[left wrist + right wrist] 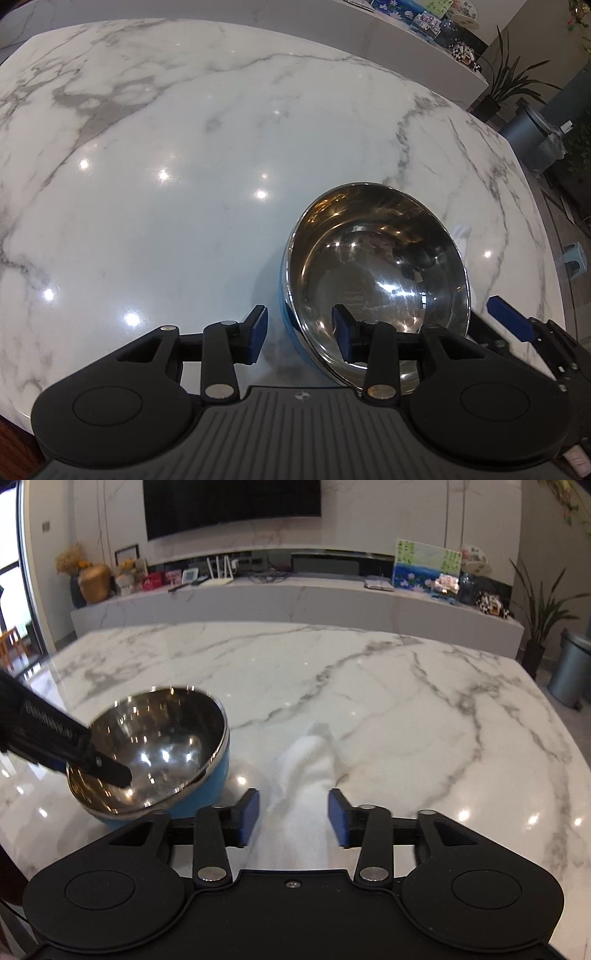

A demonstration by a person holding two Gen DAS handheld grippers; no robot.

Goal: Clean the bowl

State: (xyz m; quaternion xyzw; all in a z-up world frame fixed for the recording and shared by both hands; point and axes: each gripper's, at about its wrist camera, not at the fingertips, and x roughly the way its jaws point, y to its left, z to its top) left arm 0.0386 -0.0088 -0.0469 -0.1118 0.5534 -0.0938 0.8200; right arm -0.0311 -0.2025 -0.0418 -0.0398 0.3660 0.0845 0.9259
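- Bowl [376,273]: round polished steel, blue outside, tilted on glossy veined marble table [184,147]; left gripper [299,334] jaws open astride its near rim
- Right gripper [293,818]: jaws open around soft white cloth [306,771]

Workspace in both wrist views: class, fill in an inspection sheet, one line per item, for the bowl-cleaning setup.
Surface: glossy white marble table, lamp glints.
Job's things: steel bowl with blue outside, tilted; white cloth lying beside it.
Clutter: nothing seen on the table.
Grippers: left gripper open, straddling the bowl's rim; right gripper open, a finger either side of the cloth.
Cables: nothing seen on the table.
Surroundings: TV, potted plant, bin.
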